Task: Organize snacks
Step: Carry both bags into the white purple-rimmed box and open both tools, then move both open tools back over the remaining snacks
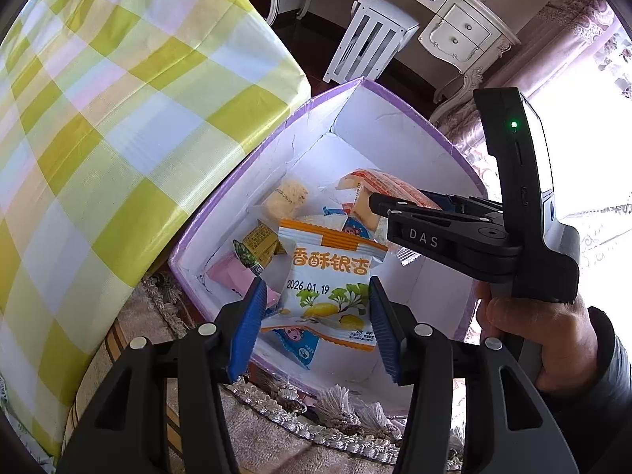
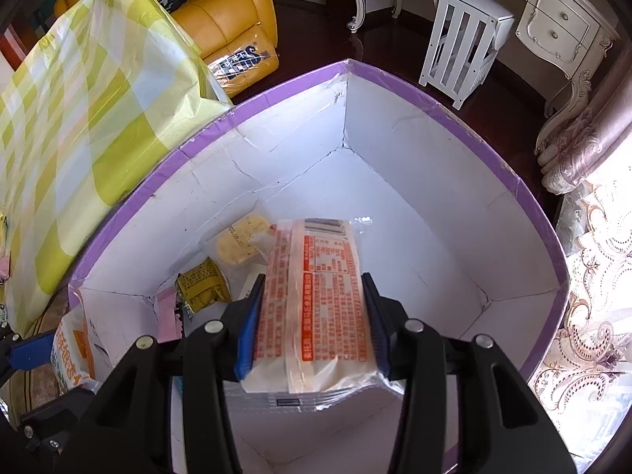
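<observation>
My left gripper (image 1: 315, 280) is shut on a white and orange ginkgo snack packet (image 1: 331, 276), held over the near part of a white box with a purple rim (image 1: 245, 181). In the right wrist view that packet (image 2: 75, 351) shows at the lower left, by the box's near corner. My right gripper (image 2: 313, 276) is shut on a clear packet with orange print (image 2: 328, 296), pointing down into the box (image 2: 454, 114). On the box floor lie a pale cracker packet (image 2: 241, 245), a yellow packet (image 2: 201, 284), a pink packet (image 1: 231, 276) and a blue cartoon packet (image 1: 296, 339).
A yellow checked cloth (image 1: 118, 118) bulges against the box's left side. A white slatted stool (image 2: 462, 47) and an ornate white desk (image 2: 553, 19) stand beyond the box, and a yellow armchair (image 2: 221, 12) is at the back left. A fringed rug (image 1: 296, 414) lies under the box. A hand (image 1: 533, 335) holds the right gripper.
</observation>
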`<action>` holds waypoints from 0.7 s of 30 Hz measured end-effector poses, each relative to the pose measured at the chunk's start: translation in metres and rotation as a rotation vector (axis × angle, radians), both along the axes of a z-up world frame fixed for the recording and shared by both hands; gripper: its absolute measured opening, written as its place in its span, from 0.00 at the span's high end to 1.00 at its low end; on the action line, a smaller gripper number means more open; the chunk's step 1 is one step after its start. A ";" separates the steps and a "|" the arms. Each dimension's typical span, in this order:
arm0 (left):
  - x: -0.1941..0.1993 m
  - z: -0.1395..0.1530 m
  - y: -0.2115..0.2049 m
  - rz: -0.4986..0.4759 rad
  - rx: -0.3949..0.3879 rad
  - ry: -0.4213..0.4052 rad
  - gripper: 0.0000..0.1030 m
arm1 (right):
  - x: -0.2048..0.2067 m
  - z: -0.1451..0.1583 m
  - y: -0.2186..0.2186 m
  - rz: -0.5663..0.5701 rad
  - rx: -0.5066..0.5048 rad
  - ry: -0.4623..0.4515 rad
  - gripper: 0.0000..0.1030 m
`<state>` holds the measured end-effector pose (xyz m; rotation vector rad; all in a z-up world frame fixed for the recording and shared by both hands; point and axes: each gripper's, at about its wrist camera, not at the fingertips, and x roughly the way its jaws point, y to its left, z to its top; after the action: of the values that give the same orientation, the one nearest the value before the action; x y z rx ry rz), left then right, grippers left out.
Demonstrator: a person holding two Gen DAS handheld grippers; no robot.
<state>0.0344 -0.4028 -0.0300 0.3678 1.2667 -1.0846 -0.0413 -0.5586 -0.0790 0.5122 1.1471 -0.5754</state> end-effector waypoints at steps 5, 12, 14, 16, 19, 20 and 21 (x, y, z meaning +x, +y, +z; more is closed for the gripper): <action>-0.001 -0.001 -0.002 -0.002 0.005 0.005 0.47 | 0.003 -0.001 0.003 0.003 0.004 0.008 0.51; -0.001 0.002 0.003 0.016 -0.010 -0.002 0.28 | 0.004 0.006 0.005 -0.008 -0.016 0.009 0.29; -0.001 0.004 0.007 0.032 -0.022 -0.007 0.28 | 0.005 0.010 0.006 -0.008 -0.020 -0.001 0.28; 0.001 0.009 0.011 0.055 -0.039 -0.014 0.26 | 0.006 0.016 0.008 -0.005 -0.028 -0.014 0.27; 0.005 0.015 0.021 0.093 -0.060 -0.029 0.24 | 0.010 0.028 0.014 0.003 -0.044 -0.043 0.26; 0.007 0.017 0.024 0.106 -0.064 -0.039 0.23 | 0.012 0.033 0.018 0.007 -0.052 -0.055 0.26; 0.008 0.019 0.028 0.121 -0.066 -0.050 0.23 | 0.014 0.037 0.021 0.011 -0.058 -0.067 0.26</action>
<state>0.0425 -0.3746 -0.0114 0.2630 1.1909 -1.0061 -0.0277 -0.5379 -0.0417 0.4719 1.0667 -0.5762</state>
